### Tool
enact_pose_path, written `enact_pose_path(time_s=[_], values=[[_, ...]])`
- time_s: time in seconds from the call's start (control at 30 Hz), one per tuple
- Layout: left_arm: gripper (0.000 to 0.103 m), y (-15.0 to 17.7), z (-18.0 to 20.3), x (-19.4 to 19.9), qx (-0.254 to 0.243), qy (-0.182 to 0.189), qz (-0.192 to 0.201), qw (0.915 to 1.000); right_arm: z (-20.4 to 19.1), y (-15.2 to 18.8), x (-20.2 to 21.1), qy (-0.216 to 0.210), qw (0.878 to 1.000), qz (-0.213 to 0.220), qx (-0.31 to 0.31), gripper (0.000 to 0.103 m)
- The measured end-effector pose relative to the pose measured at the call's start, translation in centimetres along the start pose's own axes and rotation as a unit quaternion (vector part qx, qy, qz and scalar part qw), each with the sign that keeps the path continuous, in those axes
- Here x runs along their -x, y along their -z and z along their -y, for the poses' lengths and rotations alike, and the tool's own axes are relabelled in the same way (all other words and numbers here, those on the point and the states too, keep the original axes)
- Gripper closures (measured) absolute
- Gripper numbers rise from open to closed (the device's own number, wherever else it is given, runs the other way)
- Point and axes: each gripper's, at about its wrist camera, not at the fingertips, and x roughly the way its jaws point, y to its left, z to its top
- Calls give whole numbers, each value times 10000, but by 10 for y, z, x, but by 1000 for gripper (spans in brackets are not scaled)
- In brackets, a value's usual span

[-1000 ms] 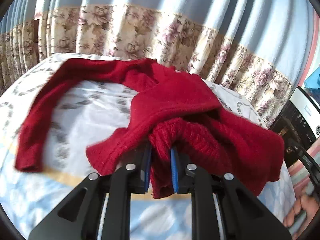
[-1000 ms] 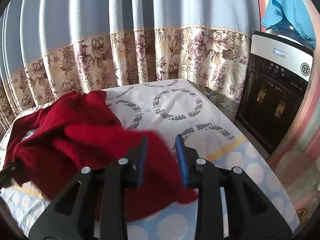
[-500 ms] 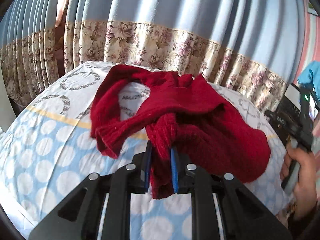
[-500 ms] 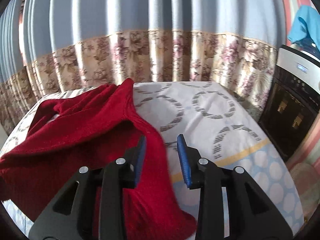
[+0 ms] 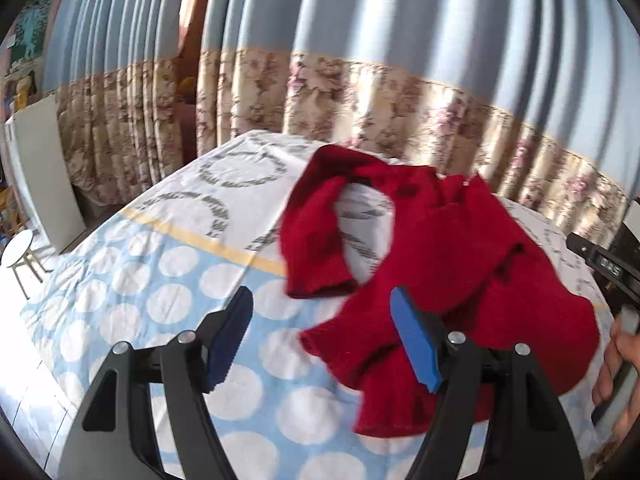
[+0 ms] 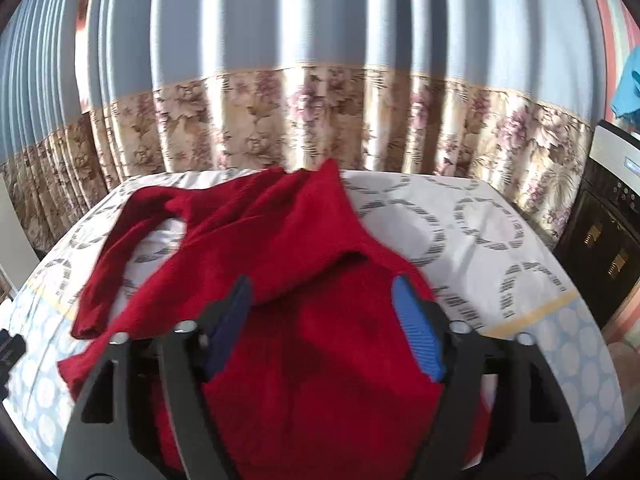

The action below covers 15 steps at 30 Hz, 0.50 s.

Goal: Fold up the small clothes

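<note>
**Both tongs spread wide over the red sweater**

I am holding both grippers angled downward toward the table (image 5: 132,280). The left gripper (image 5: 320,336) is standing wide; its jaws have just been opening, and nothing is pressed between the blue pads (image 5: 416,344). At the right edge of the left view, my right hand (image 5: 618,368) is gripping the handle of the other tool. The right gripper (image 6: 324,328) is also spread wide, its jaws having just been opening, with its pads clear of the cloth.

The sweater (image 5: 452,264) is a soft, fuzzy red knit lying crumpled on the table, partly doubled over on itself, with one sleeve (image 5: 316,240) curving out to the left and ending in a ribbed cuff. The tablecloth is smooth cotton, pale blue with white dots near me, then a yellow stripe, then white with grey rings. Behind it is hanging a pleated blue curtain (image 6: 320,20) with a floral band.

In the left view the sweater is lying mostly ahead and to the right of the tongs, a hem corner reaching in under the right pad. In the right view the sweater body (image 6: 312,360) is filling the gap between the fingers and spreading out beyond them.
</note>
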Motion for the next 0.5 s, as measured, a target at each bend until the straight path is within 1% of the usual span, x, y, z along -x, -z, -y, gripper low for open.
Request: enact_pose_path(time_s=[0.03,0.13,0.23,0.3,0.37,0.43,0.47,0.5], values=[[31,0,-5,-3,26,-70,0,10000,-12,2,-1,-80,9999,-20,98,13],[31,-1,-18,-12,106,-220,-44,9997,-54,9,-7,-313,9981,-185,499,11],[31,-1,-27,-20,122,-347,-89,9993,-88,16,-12,-576,9949,-326,762,6],[31,-1,-35,-23,185,-451,-78,9988,-110,19,-15,-653,9924,-339,989,3],[31,0,-42,-24,224,-524,-92,9983,-126,23,-21,-672,9900,-380,1184,3],[31,-1,-49,-26,330,-580,-93,9977,-139,27,-30,-728,9877,-518,1286,3],[31,0,-52,-27,344,-580,-120,9976,-144,29,-36,-783,9865,-575,1316,6],[31,0,-54,-28,353,-595,-132,9975,-148,32,-43,-835,9843,-715,1378,11]])
